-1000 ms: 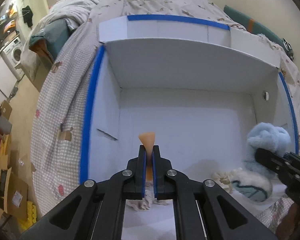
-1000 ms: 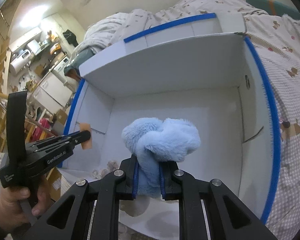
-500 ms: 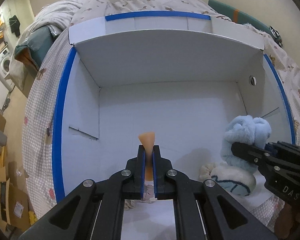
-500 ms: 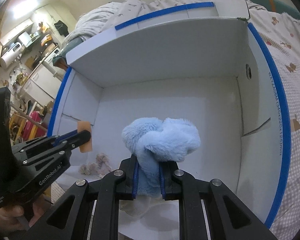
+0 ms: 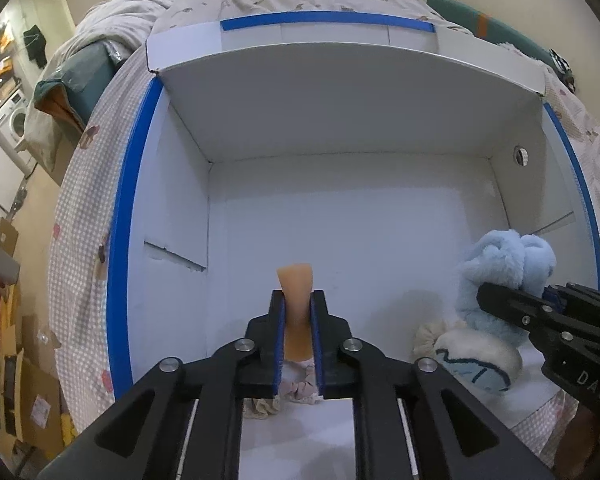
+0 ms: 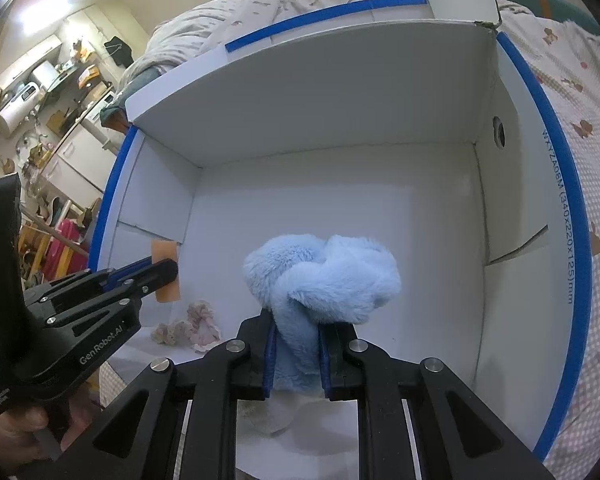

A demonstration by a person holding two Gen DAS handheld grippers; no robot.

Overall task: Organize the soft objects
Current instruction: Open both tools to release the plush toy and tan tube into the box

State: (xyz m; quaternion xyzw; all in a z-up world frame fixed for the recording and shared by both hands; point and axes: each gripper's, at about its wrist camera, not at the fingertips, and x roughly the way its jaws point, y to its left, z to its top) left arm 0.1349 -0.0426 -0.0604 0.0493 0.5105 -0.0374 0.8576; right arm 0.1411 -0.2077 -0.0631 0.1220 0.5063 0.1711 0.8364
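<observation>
My left gripper is shut on a small orange sponge, held above the near left part of a white cardboard box with blue tape on its rim. It also shows in the right wrist view with the sponge. My right gripper is shut on a fluffy light-blue plush, held over the box's near right side; the plush shows in the left wrist view.
Pink and cream scrunchies lie on the box's near flap. A white plush with blue stitching lies under the right gripper. The box sits on a checked bedspread. Cluttered room floor lies to the left.
Both grippers have moved forward, closer over the box, so its inside fills more of each view. Both still hold the same objects.
</observation>
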